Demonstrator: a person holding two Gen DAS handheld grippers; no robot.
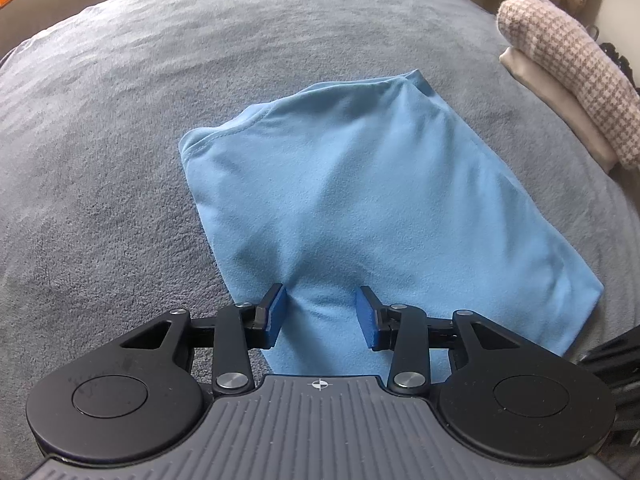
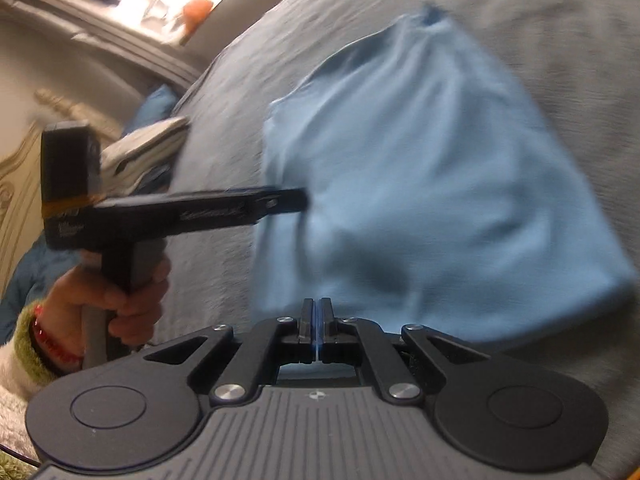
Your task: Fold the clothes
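Note:
A light blue shirt (image 1: 360,184), folded into a rough rectangle, lies flat on a grey blanket (image 1: 120,120). My left gripper (image 1: 320,308) stands open at the shirt's near end, pointing steeply down, blue pads (image 1: 276,316) either side of a low ridge of fabric. In the blurred right wrist view that left gripper (image 2: 298,200) is seen side-on, its tip resting on the shirt (image 2: 420,168). My right gripper (image 2: 318,302) is shut at the shirt's near edge. No cloth shows between its pads, though some light blue fabric lies under the fingers.
A folded houndstooth garment (image 1: 568,64) on a beige one (image 1: 552,100) sits at the blanket's far right edge. Other folded clothes (image 2: 148,140) lie at the bed's left side. A hand (image 2: 120,292) with a green-cuffed sleeve (image 2: 28,320) holds the left tool.

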